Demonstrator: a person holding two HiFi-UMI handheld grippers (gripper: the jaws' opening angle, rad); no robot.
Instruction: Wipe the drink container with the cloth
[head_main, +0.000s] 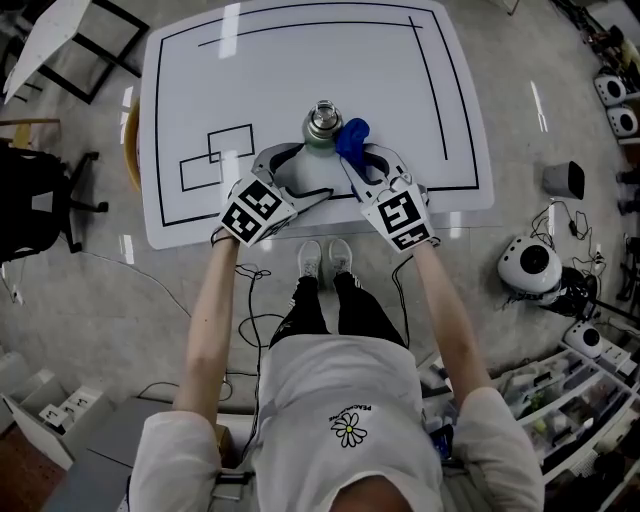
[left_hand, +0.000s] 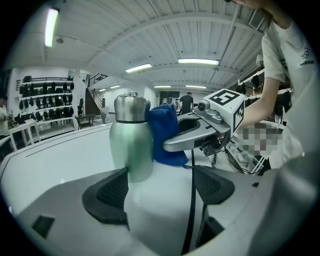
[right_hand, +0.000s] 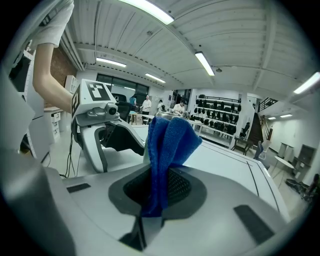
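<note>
A green steel drink bottle (head_main: 322, 127) stands upright near the front of the white table (head_main: 400, 90). In the left gripper view the bottle (left_hand: 131, 142) rises just past the left pad (left_hand: 107, 192). The left gripper (left_hand: 160, 186) is open, with a wide gap and nothing held. My right gripper (head_main: 362, 155) is shut on a blue cloth (head_main: 352, 137), which presses against the bottle's right side. In the right gripper view the cloth (right_hand: 167, 145) stands up from between the jaws and hides most of the bottle. The left gripper (head_main: 303, 172) sits just in front of the bottle.
Black lines and two overlapping rectangles (head_main: 215, 158) are drawn on the table. The table's front edge (head_main: 320, 222) is close to the person's shoes. A black chair (head_main: 35, 205) stands at left. A round white device (head_main: 530, 265) and cables lie on the floor at right.
</note>
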